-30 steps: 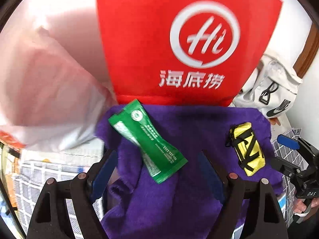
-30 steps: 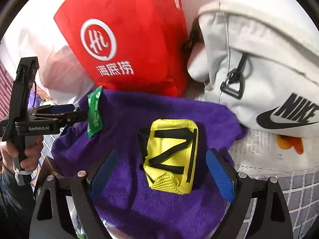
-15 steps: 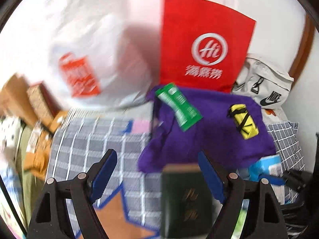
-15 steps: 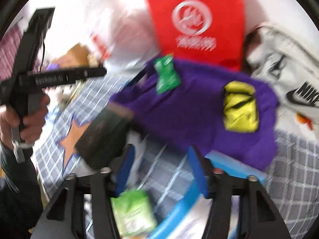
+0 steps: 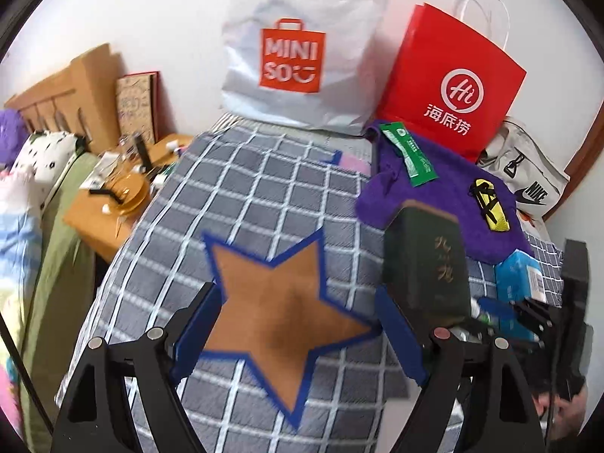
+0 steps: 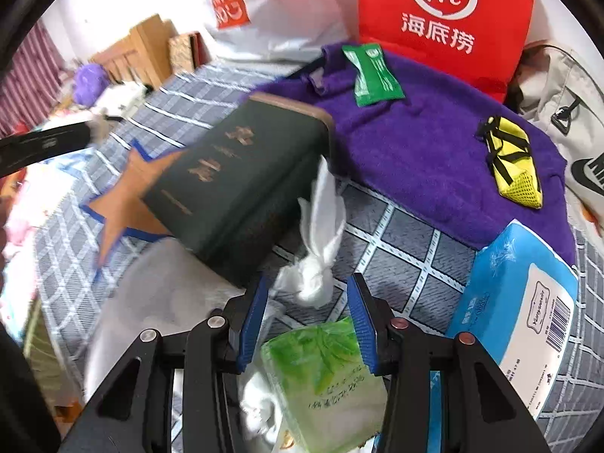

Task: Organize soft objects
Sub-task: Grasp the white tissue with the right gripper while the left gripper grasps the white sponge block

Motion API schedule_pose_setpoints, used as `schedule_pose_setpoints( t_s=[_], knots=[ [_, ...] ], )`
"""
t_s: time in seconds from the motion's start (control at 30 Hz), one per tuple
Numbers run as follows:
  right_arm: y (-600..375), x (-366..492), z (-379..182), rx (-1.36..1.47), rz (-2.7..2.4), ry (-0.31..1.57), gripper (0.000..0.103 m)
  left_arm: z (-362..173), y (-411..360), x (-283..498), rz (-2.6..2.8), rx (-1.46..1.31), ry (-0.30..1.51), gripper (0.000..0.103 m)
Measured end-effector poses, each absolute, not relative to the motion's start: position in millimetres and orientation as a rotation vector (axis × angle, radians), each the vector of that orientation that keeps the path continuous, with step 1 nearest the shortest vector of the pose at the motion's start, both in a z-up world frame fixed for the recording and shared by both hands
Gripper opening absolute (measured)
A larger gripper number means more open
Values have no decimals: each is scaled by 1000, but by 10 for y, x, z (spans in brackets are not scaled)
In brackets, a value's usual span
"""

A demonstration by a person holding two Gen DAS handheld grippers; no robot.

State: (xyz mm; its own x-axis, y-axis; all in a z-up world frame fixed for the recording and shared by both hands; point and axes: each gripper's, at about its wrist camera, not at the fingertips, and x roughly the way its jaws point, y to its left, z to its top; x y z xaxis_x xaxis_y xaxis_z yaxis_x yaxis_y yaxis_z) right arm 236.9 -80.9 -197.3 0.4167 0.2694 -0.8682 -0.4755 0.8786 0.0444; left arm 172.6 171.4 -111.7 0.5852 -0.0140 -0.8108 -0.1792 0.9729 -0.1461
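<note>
Two grippers: left gripper [image 5: 298, 334] jaws wide over star quilt [image 5: 264, 207]; right gripper [image 6: 307, 319] jaws half-open around white tissue [image 6: 321, 241].

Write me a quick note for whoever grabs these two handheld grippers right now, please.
Left gripper: jaws open, empty, over the star quilt.
Right gripper: jaws narrowed either side of the green tissue pack; grip unclear.
Done, apparently: green sachet and yellow pouch lie on the purple towel.
Probably left: the white tissue, the green pack and the blue tissue pack, loose on the quilt.
</note>
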Motion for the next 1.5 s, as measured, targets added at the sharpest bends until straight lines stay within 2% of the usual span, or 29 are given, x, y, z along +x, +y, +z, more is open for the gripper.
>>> schedule_pose_setpoints(
  t_s=[0.1,0.13,0.17,0.47,0.8,1.2,1.27,1.33,1.4,1.5],
  knots=[
    [-768,2420,-2032,-230,450,1045,29,-1165,1786,1591,98,-243,948,83],
    [-760,2443,-2050,-225,446,1053,20,-1181,1794,1552,92,-247,952,83],
    [-752,2438,-2053,-224,449,1050,18,-1191,1793,1518,85,-247,954,83],
    [-897,2141,-1774,-164,438,963,18,-1218,1614,1264,3,-282,958,83],
    [-1245,1416,-1427,-120,450,858,18,-1430,1222,976,-165,-329,1023,83],
    [-1860,657,-1534,-59,415,868,18,-1822,803,1008,-274,-338,1094,82],
    [-1935,609,-1618,-31,410,880,18,-1873,786,1039,-261,-354,1098,78],
    [-1968,579,-1688,-19,411,888,18,-1892,789,1040,-249,-369,1085,55],
    [-1988,549,-1761,-18,420,901,18,-1906,779,1034,-239,-365,1088,47],
    [-2034,567,-1900,-21,408,931,18,-1867,779,990,-220,-360,1073,47]
  ],
)
